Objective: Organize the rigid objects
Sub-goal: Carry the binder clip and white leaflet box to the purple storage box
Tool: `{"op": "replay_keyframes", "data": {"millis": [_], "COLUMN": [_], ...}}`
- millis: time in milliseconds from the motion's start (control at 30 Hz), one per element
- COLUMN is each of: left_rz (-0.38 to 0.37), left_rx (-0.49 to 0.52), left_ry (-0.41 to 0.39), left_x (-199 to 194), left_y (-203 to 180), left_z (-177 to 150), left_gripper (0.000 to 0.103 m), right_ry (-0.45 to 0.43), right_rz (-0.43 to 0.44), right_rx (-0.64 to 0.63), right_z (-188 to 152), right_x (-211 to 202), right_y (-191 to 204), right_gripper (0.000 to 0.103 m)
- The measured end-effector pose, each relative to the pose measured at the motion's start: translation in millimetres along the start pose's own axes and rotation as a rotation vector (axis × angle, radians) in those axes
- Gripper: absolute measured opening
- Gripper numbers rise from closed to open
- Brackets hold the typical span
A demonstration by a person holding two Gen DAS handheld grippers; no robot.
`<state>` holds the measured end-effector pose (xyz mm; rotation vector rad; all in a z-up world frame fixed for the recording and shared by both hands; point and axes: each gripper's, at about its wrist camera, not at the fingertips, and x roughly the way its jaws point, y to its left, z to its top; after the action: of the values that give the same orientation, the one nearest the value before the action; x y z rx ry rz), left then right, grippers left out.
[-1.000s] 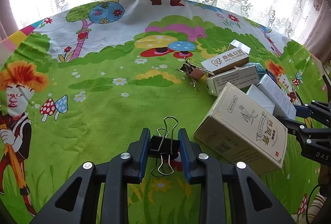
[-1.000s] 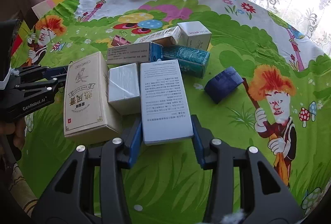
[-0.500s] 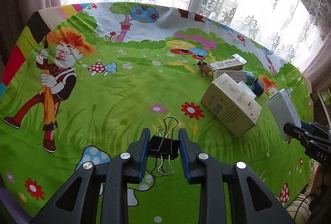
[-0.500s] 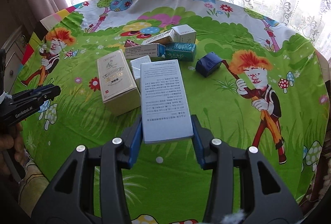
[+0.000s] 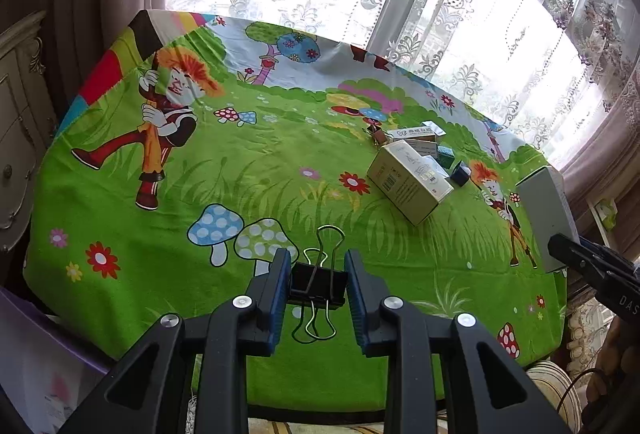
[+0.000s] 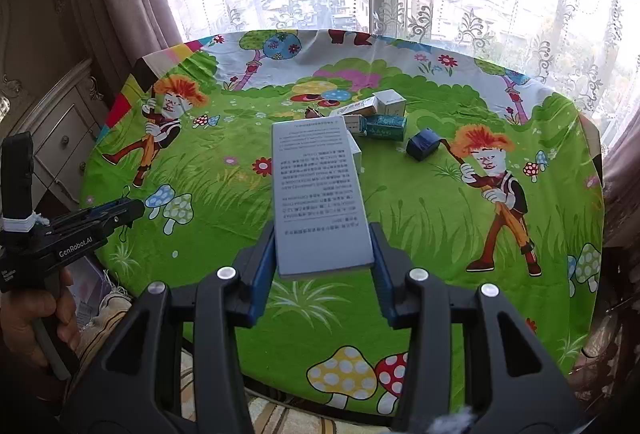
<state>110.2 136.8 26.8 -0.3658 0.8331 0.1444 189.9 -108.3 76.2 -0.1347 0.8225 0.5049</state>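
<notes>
Nearest in the left wrist view, the left gripper [image 5: 318, 284] has its jaws closed on a black binder clip [image 5: 318, 286], held in the air above the near edge of the surface [image 5: 240, 161]. The clip's wire handles run lengthwise, one pointing forward away from the gripper and one back toward it, so its long axis lies along the fingers. In the right wrist view, the right gripper [image 6: 324, 254] has its jaws pressed against the two long sides of a grey box [image 6: 318, 193], gripping its near end. The box is also raised above the surface; its long axis points straight ahead, away from the gripper, with its printed face up. Both items appear to be in transit to wherever they will be sorted, though no container is clearly visible. To do this well, keep each grip firm and level, since the box is held only at one end and could droop or twist, and lower each item squarely before releasing. Farther out, a cream carton [image 5: 410, 179] lies flat on the green cartoon cloth. Beyond it sits a cluster of small boxes [image 6: 380, 113] and a dark blue box [image 6: 424, 145], near the lace-curtained window.
</notes>
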Motion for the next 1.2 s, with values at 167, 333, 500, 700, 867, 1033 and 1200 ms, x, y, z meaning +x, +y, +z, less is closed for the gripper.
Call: {"op": "replay_keyframes", "data": {"millis": [167, 333, 500, 700, 867, 1033, 1200], "left_rz": [-0.022, -0.041, -0.038, -0.004, 0.034, 0.105, 0.188], "left_rx": [0.009, 0.013, 0.018, -0.005, -0.041, -0.087, -0.153], "left_ry": [-0.016, -0.029, -0.049, -0.06, -0.055, -0.063, -0.063], "left_x": [-23.4, -45.1, -69.1, -93.2, -110.6, -129.2, -143.5], "left_y": [-7.5, -10.6, -5.4, 16.7, 46.0, 81.9, 123.8], "left_z": [-15.7, -28.8, -39.1, -57.3, -79.1, -96.8, -112.6], "left_gripper": [0.029, 0.029, 0.029, 0.029, 0.029, 0.029, 0.029], "right_ry": [-0.012, -0.024, -0.033, -0.048, -0.053, -0.036, -0.002], "right_rz": [0.026, 0.038, 0.065, 0.11, 0.169, 0.237, 0.299], "right_rx": [-0.008, -0.026, -0.062, -0.103, -0.156, -0.228, -0.294], "right_z": [-14.3, -26.9, -34.4, -40.7, -49.5, -60.4, -72.3], "right_x": [-23.1, -42.7, -57.0, -69.9, -80.4, -83.0, -79.6], "right_y": [12.0, 25.4, 45.8, 73.1, 105.8, 148.6, 190.8], "right_gripper": [0.048, 0.048, 0.048, 0.048, 0.048, 0.048, 0.048]}}
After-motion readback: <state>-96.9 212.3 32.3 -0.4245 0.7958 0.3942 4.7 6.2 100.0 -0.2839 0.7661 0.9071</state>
